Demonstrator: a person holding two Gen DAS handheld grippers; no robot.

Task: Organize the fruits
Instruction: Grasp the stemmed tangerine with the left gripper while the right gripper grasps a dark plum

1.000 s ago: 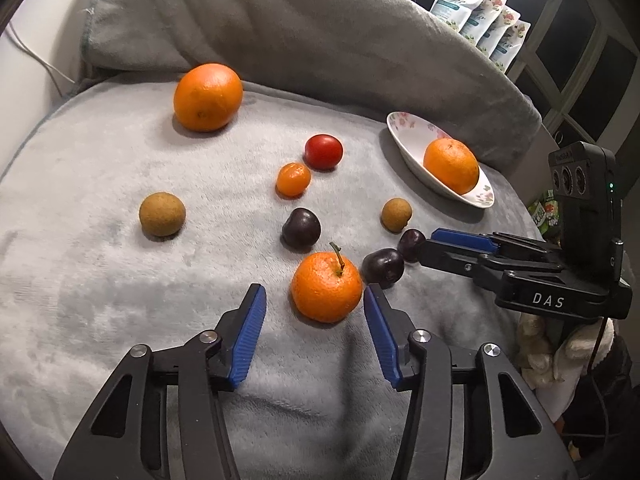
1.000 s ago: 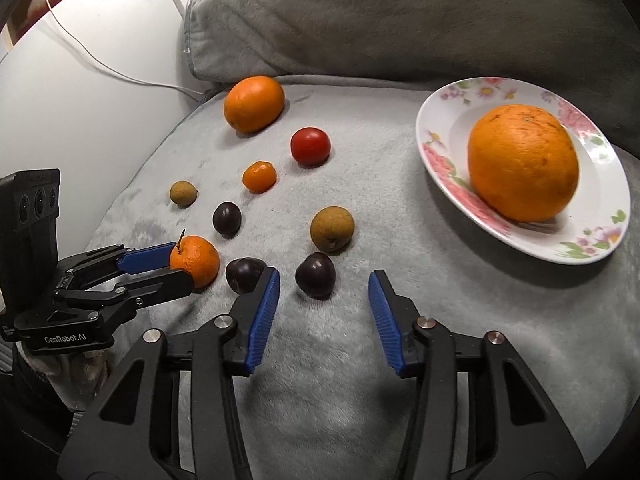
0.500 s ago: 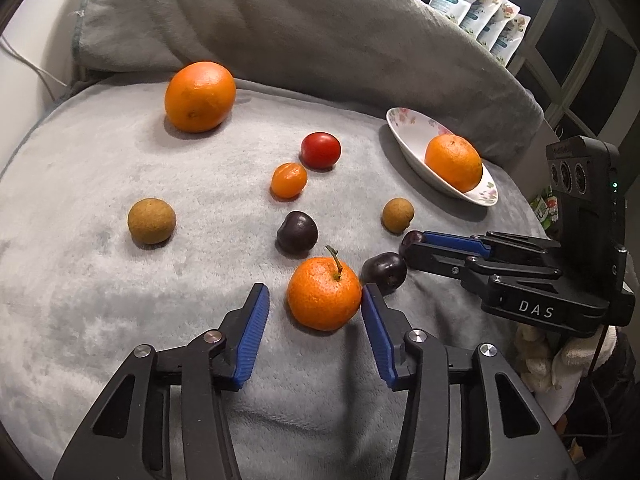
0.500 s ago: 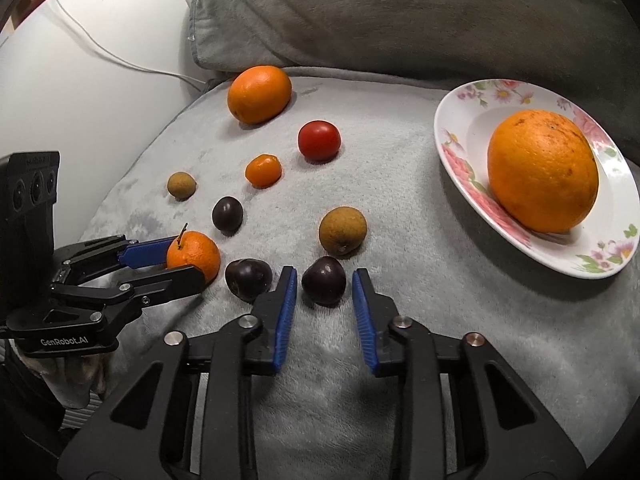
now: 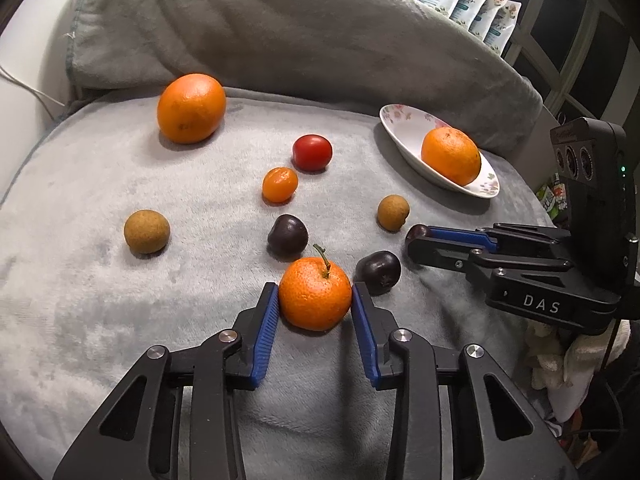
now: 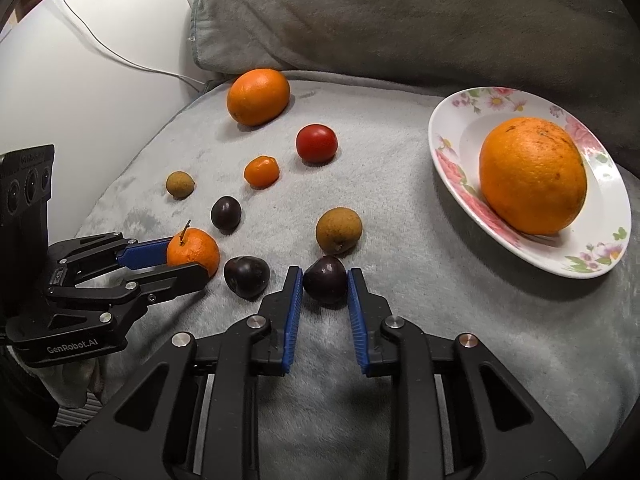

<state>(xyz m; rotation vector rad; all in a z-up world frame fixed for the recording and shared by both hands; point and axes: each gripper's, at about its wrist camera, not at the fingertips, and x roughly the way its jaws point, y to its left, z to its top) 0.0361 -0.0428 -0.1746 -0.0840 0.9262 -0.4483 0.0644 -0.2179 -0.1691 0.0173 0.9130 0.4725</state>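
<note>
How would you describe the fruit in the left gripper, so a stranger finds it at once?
On the grey blanket, look at the near edge, away from the plate. The mandarin lies there, between the closing left gripper pads. Only this fruit has a stem.

Stemmed mandarin (image 5: 315, 299), dark plum (image 6: 325, 279), both between jaws

A grey fleece blanket (image 5: 100, 312) covers the seat and its backrest. White pouches (image 5: 468, 4) stand behind. A white cable (image 6: 120, 56) runs along the wall.
</note>
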